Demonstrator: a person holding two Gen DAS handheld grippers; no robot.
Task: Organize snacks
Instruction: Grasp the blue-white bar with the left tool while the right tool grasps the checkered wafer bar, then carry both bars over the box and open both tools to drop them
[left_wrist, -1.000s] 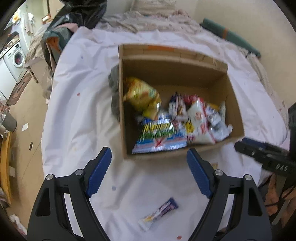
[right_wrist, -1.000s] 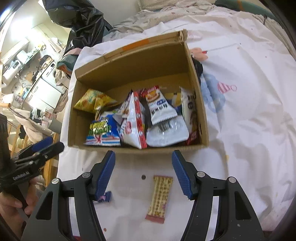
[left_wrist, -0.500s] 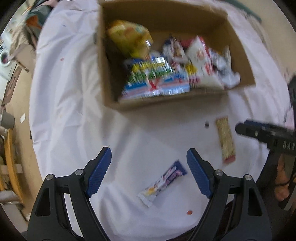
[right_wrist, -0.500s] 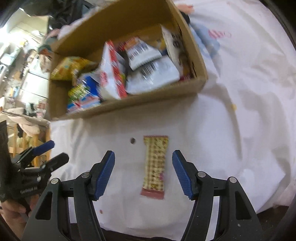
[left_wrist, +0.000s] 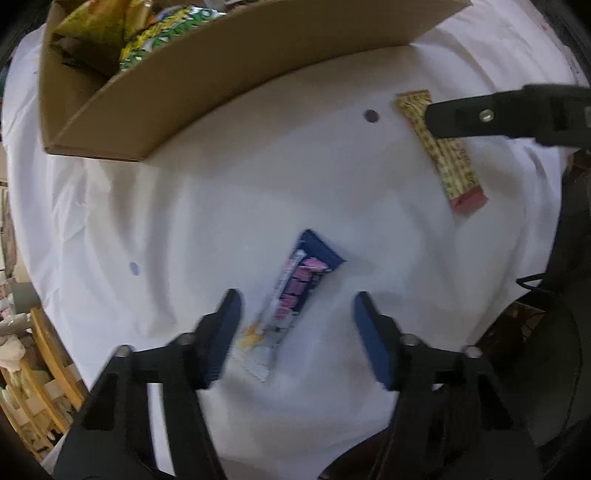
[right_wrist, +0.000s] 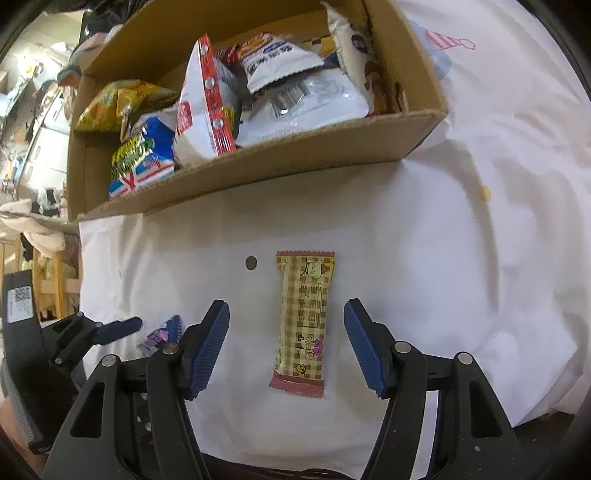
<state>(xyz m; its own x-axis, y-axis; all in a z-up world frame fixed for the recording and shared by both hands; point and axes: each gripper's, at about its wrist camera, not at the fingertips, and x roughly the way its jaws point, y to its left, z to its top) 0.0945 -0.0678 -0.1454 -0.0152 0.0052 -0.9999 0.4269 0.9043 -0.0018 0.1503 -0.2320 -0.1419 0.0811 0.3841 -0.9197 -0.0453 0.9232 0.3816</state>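
Bright, even light washes the white bedsheet nearly to glare, and shadows are soft. The left wrist view is smeared by motion blur, while the right wrist view is sharp. Both bend strongly toward black, vignetted corners.

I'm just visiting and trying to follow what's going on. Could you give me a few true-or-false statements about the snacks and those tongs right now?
1. Both tongs are open. True: the left tongs and the right tongs each have spread jaws.
2. The yellow checked snack bar lies in the cardboard box. False: it lies on the white cloth, between the right tongs' jaws.
3. The blue and pink snack bar lies on the cloth. True.
4. The box is empty. False: it holds several snack bags.
5. The right tongs grip a bar. False: their jaws stand apart from it.
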